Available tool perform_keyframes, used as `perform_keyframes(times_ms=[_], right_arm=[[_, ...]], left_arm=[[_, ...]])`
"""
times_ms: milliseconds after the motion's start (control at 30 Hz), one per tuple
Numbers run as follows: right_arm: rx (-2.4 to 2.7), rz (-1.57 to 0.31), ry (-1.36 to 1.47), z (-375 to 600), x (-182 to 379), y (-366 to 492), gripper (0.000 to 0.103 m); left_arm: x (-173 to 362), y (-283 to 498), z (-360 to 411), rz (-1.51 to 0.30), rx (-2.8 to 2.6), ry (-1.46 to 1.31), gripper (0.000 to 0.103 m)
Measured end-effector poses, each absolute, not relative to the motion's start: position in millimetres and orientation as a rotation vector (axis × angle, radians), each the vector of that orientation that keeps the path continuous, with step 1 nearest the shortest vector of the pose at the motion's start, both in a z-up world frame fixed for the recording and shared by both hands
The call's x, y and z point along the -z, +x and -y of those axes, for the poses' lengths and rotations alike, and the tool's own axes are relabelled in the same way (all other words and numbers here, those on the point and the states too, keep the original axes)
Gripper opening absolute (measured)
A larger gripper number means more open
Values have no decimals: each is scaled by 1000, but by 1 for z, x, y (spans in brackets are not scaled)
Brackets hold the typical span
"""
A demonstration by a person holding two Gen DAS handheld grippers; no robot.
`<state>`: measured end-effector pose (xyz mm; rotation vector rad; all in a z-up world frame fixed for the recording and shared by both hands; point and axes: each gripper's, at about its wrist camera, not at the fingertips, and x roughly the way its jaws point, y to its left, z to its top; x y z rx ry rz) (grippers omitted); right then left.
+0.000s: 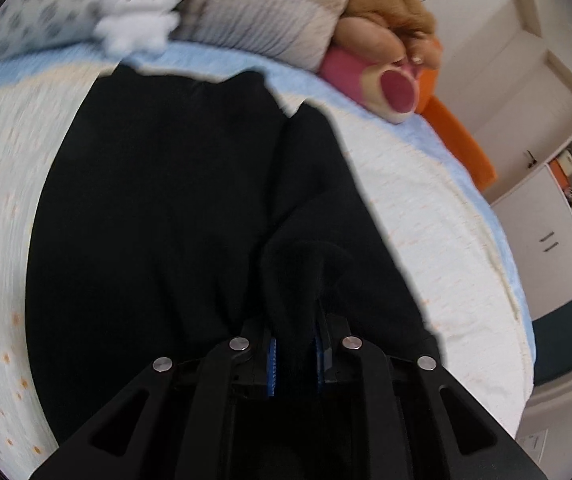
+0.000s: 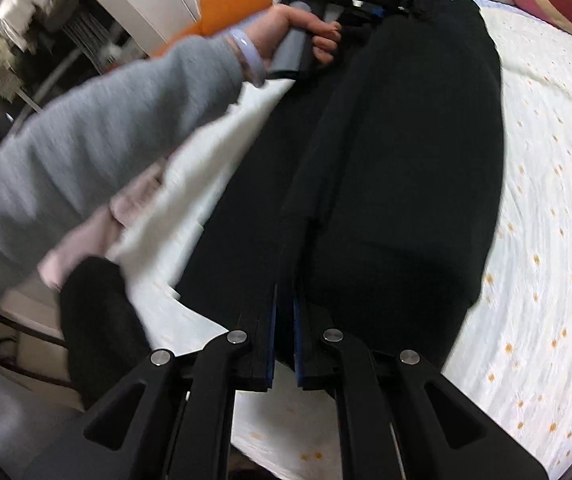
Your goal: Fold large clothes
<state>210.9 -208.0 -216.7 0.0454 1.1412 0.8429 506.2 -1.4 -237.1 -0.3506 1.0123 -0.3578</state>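
Black garment (image 1: 166, 220), nearest and biggest, lies long down the bed (image 1: 425, 208), one edge lifted, I judge, so I can carry it over as a fold. My left claw (image 1: 293, 344) pinches an edge near the pillows (image 1: 254, 12); my right claw (image 2: 284, 320) is clamped narrow on the opposite end. White dotted bedding lies beneath; cupboards (image 1: 541, 216) line the wall.
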Motion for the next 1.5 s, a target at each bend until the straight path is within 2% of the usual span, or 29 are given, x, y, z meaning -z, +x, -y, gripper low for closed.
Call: perform_keyframes(times_ms=[167,267,367,467,500,567,600,633,700,733,900,933,1067,1100,1267,1367,1500], right_arm=[[-836,-1141,0,222,210,201,7],[-832,-1144,-30,220,211,192,7],[-813,-1207,-79,215,235,184,7],[-823,-1195,-13,221,233,178,10],[-833,-1181,23,225,228,176,10],[-853,-1147,82,237,214,172,10],[-862,-1117,114,246,203,171,13],[-866,-1095,133,250,195,170,18],[-854,-1040,159,260,179,169,45],[-842,-1010,172,266,171,169,49],[-836,-932,277,280,154,182,51],[-815,-940,268,276,158,187,51],[-645,-1063,40,234,212,199,50],[-643,-1074,-33,226,223,198,53],[-600,-1089,-259,202,210,184,65],[-588,-1102,-248,204,205,174,65],[-578,-1107,-95,219,195,168,67]], left_arm=[[231,495,-1,-971,350,-395,21],[219,482,-1,-946,373,-423,18],[222,468,-3,-1003,309,-333,18],[223,455,-8,-1028,293,-355,18],[218,447,-10,-1021,291,-378,21],[210,430,-12,-1004,291,-412,37],[208,422,-12,-1002,291,-415,44],[206,412,-10,-1007,293,-415,44],[207,386,-2,-1040,341,-436,44],[208,372,2,-1055,367,-446,44],[232,284,43,-1175,490,-383,44],[236,269,49,-1174,492,-357,50],[237,224,69,-1076,405,-161,52],[237,219,71,-1062,395,-146,52],[236,193,61,-1028,454,-282,63],[238,180,51,-1065,452,-285,63],[242,162,36,-1118,436,-262,63]])
